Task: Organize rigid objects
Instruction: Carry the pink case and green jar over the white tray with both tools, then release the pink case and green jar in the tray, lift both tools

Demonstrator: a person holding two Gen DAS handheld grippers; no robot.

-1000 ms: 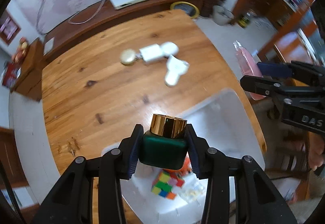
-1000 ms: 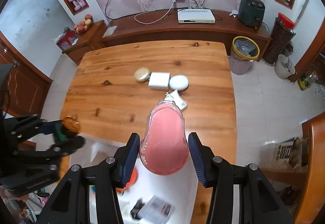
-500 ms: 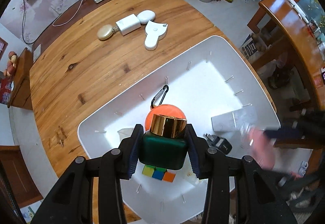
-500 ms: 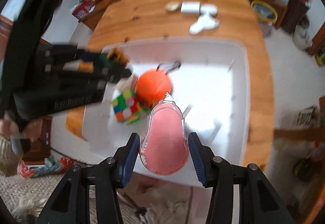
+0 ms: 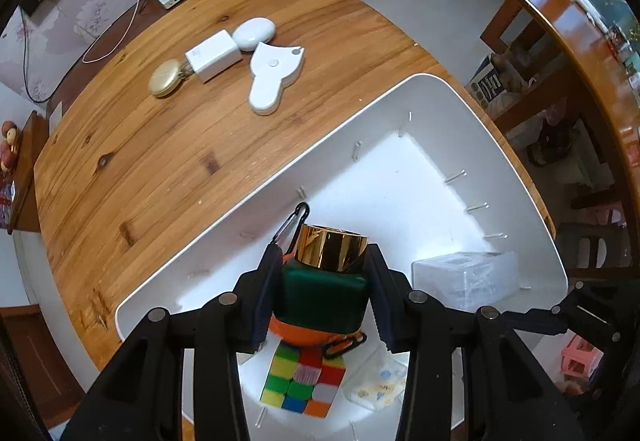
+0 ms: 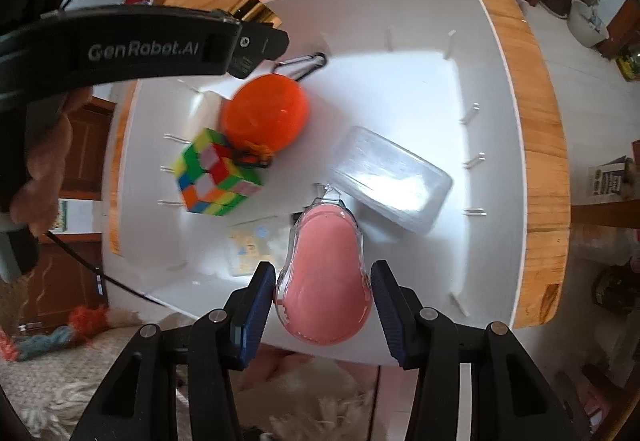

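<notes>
My left gripper point(image 5: 322, 297) is shut on a dark green bottle point(image 5: 320, 297) with a gold cap, held low over the white bin point(image 5: 440, 97). Right below the bottle lie an orange ball point(image 5: 296, 335) and a colour cube point(image 5: 304, 381). My right gripper point(image 6: 324, 293) is shut on a clear-shelled pink bottle point(image 6: 326, 281), which hangs over the bin's near side beside a clear plastic box point(image 6: 390, 181). In the right wrist view the ball point(image 6: 264, 117) and the cube point(image 6: 216, 173) sit at the bin's left, under the left gripper's black finger point(image 6: 256, 45).
A black carabiner point(image 5: 294, 219) and a small printed packet point(image 5: 376, 385) also lie in the bin. On the wooden table point(image 5: 160, 169) beyond it rest a gold compact point(image 5: 165, 79), a white charger point(image 5: 213, 56), a white oval case point(image 5: 254, 34) and a white flat gadget point(image 5: 274, 79). A person's hand point(image 6: 44, 161) grips the left handle.
Both grippers have come down over the bin, each still shut on its bottle. The right one swung from above the table to the bin's near side; the bin's contents look larger now.
</notes>
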